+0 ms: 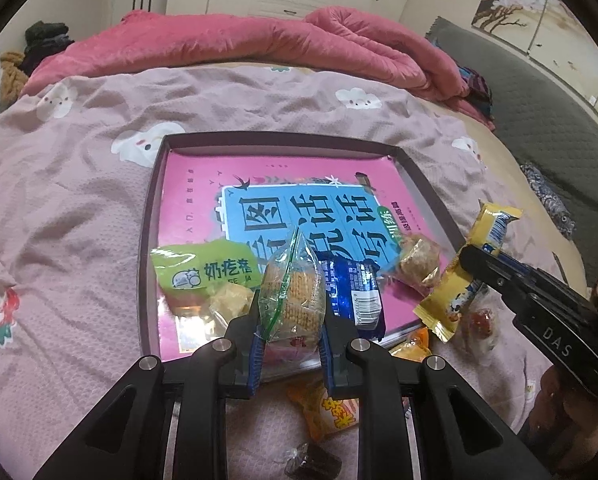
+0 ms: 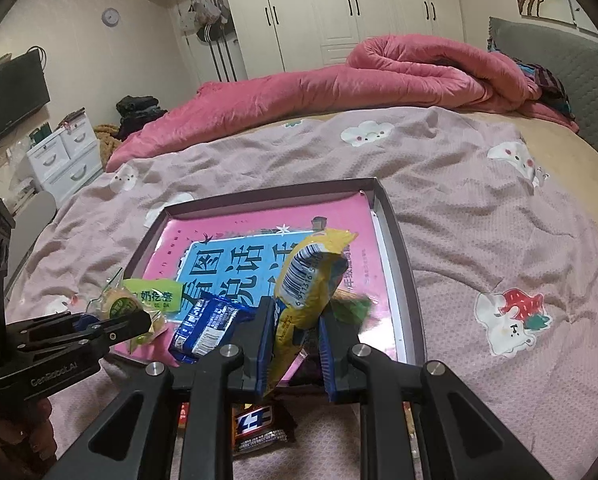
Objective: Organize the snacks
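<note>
A clear cracker packet is clamped in the left gripper and a yellow snack packet in the right gripper, both held over the tray on the bed, presumably for dropping among snacks already inside.

Ahead of both grippers, the far half of the shallow tray lay open, its low rim the only barrier. Nearer, a green packet, a blue packet and a brown packet crowded the near edge. Loose snacks lay on the bedspread just below.
</note>
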